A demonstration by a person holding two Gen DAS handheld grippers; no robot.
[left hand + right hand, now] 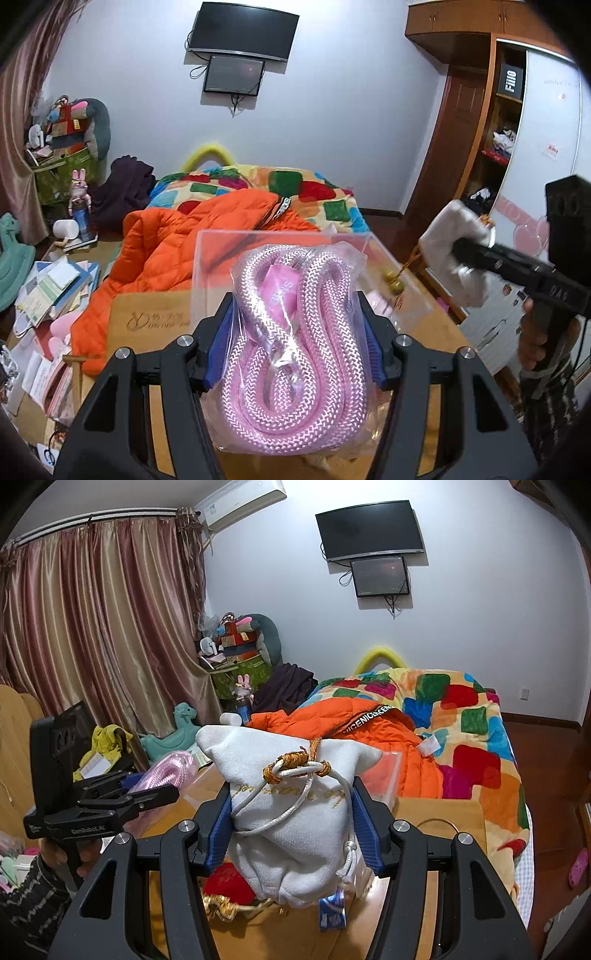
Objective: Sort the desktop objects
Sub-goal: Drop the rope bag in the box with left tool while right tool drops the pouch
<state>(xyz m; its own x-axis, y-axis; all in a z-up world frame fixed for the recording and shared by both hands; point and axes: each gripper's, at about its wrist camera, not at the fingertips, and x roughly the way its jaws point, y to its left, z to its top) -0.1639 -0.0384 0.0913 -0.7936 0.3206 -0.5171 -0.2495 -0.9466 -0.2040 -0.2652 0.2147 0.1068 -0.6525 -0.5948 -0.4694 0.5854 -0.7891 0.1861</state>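
black box on the wardrobe shelf (511, 81): "FiiO" | left gripper (147, 794), along its body: "GenRobot.AI" | orange jacket (388, 738), black collar tape: repeating "NICE" | white drawstring pouch (295, 830): gold script, unreadable

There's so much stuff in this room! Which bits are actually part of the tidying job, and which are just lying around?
Part of the job:
- bagged pink rope, held in the left gripper
- white drawstring pouch, held in the right gripper
- clear plastic box on the desk

Just lying about:
- orange jacket
- patchwork blanket
- wall screens
- curtains
- rabbit figurine
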